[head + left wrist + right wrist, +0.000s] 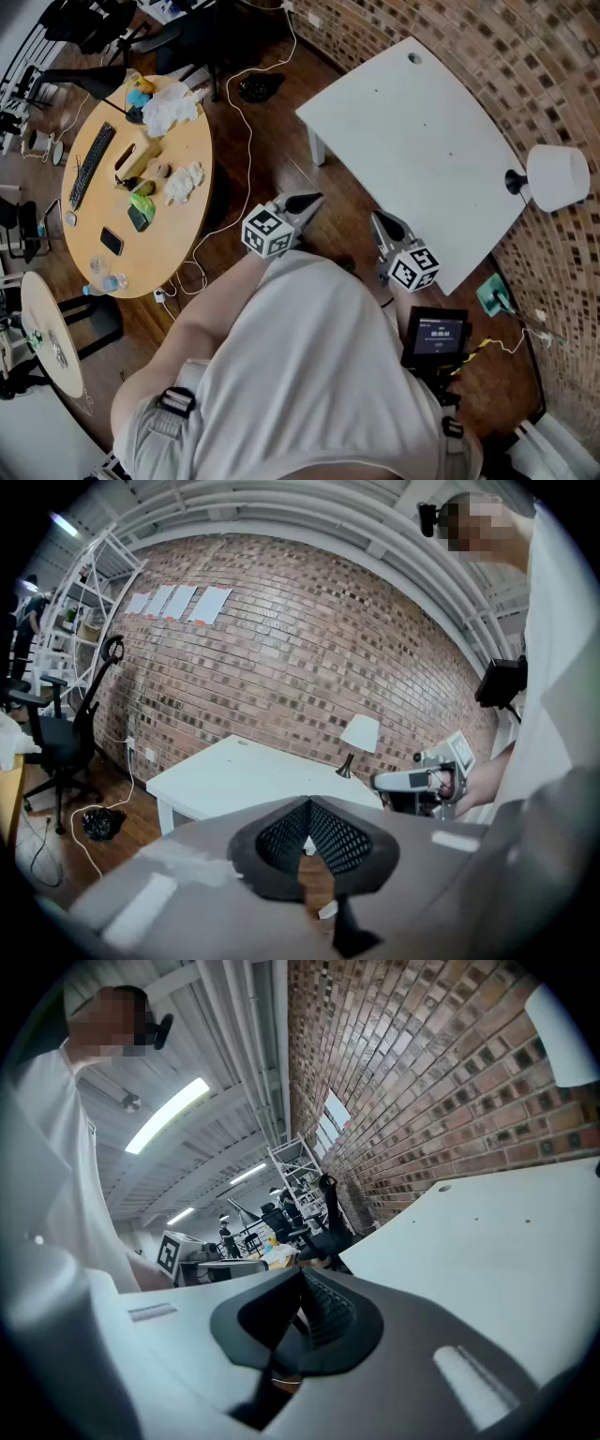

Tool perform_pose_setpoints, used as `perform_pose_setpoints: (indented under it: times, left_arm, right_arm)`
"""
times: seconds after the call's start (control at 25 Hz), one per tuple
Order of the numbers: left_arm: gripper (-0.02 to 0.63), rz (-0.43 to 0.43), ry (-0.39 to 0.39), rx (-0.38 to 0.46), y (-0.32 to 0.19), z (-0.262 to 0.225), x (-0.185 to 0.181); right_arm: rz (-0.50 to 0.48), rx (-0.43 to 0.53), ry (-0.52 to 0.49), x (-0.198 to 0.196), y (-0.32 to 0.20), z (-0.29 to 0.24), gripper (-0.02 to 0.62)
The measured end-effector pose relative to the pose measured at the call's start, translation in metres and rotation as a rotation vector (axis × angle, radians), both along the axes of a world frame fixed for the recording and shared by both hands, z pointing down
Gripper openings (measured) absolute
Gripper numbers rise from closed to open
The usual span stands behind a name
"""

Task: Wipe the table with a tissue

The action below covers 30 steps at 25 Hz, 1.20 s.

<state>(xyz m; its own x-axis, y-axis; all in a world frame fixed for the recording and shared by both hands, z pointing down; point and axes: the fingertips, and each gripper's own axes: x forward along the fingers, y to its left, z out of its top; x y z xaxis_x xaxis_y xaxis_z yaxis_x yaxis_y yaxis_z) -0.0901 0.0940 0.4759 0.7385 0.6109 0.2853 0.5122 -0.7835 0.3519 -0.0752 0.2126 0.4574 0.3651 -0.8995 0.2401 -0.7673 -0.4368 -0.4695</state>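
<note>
I see the white worktop (412, 141) as a smooth, matt surface, set against a rough brick wall (525, 56) and a dark wooden floor (272, 103) with a slight sheen. The round worktop (178, 234) is pale wood with a satin finish, and the tissues (184, 181) on it look like soft, crumpled paper. My left tool (305, 203) and right tool (384, 225) have matt grey plastic shells, with black ribbed pads (342, 841) that look rubbery.

Lamp shade (565, 1022) cut off at view's edge, clutter (155, 171) on round table (178, 246) too small to identify
</note>
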Motion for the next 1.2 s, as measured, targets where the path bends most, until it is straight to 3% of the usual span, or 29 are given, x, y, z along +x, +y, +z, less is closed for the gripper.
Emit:
perform_pose_setpoints:
  times: [0.24, 0.56, 0.88, 1.2]
  left_arm:
    - [0.005, 0.015, 0.004, 0.011, -0.039, -0.001, 0.020]
    - [0.005, -0.128, -0.029, 0.005, -0.130, 0.010, 0.024]
    - [0.006, -0.332, -0.080, 0.015, -0.250, 0.037, -0.014]
    - [0.005, -0.488, -0.073, -0.010, -0.316, 0.039, -0.060]
  right_arm:
    - [-0.020, -0.007, 0.013, 0.021, -0.049, -0.009, 0.008]
    - [-0.141, -0.026, 0.006, 0.030, -0.130, -0.013, 0.008]
    - [-0.342, -0.071, 0.035, 0.024, -0.236, -0.009, 0.008]
    - [-0.582, -0.137, 0.092, 0.003, -0.334, -0.013, 0.008]
